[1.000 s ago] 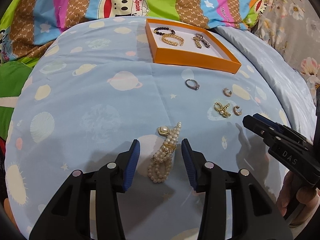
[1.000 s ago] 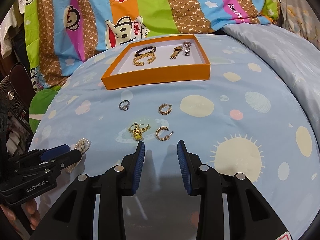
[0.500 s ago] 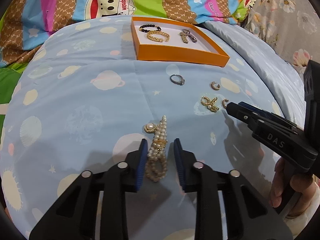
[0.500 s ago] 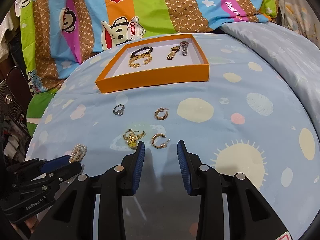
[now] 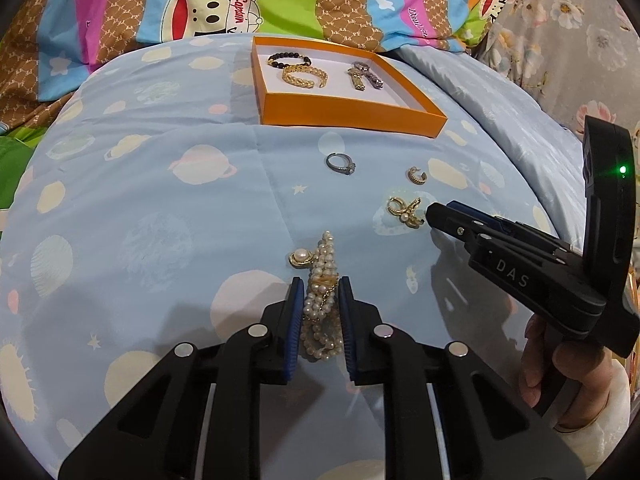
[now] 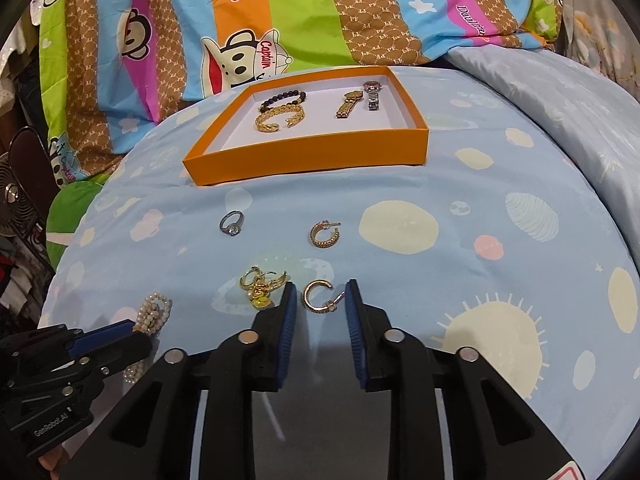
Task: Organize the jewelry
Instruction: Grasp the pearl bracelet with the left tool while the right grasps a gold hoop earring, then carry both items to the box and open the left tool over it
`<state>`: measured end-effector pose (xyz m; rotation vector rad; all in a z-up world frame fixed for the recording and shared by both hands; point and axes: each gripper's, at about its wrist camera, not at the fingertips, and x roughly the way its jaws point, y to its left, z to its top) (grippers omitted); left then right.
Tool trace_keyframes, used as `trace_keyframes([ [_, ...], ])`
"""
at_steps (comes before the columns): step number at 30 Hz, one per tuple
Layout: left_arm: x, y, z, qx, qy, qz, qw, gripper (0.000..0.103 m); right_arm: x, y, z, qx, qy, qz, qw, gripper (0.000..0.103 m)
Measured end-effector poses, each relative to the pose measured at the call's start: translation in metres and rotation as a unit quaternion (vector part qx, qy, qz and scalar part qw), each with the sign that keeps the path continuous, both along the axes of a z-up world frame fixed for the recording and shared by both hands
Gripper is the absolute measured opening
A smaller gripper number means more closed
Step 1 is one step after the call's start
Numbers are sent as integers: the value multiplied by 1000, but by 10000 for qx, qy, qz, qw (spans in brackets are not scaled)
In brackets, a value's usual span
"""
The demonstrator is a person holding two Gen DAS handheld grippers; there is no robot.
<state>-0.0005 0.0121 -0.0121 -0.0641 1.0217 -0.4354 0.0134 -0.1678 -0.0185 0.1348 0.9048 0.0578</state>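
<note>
On the bed (image 5: pixel 168 200), both tools have narrowed and are closing: left tool (image 5: pixel 319 286) pinching the pearl bracelet (image 5: pixel 320 304), right tool (image 6: pixel 320 294) spread around a hoop earring (image 6: pixel 318 298); pickups begin.

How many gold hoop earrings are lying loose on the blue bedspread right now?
2 plain hoops: one hoop earring lies in the open, right of the silver ring; the nearer hoop lies between the closing right gripper pads. The tangled gold cluster may hide more.

A striped cartoon-monkey quilt (image 6: pixel 280 20) lies behind the pale blue planet-print bedspread (image 6: pixel 480 184).
</note>
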Motion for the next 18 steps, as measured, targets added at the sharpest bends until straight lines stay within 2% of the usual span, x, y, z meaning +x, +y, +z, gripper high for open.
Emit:
trace_keyframes([
  [7, 1, 1, 3, -91, -5, 11, 10000, 17, -3, -2, 5, 4, -100, -2, 10000, 19],
  [13, 5, 6, 18, -284, -65, 39, 9996, 15, -6, -7, 23, 119, -305, -21, 9995, 19],
  [18, 13, 5, 40, -316, -369, 33, 9988, 15, -5, -13, 42, 223, -497, -17, 9985, 19],
])
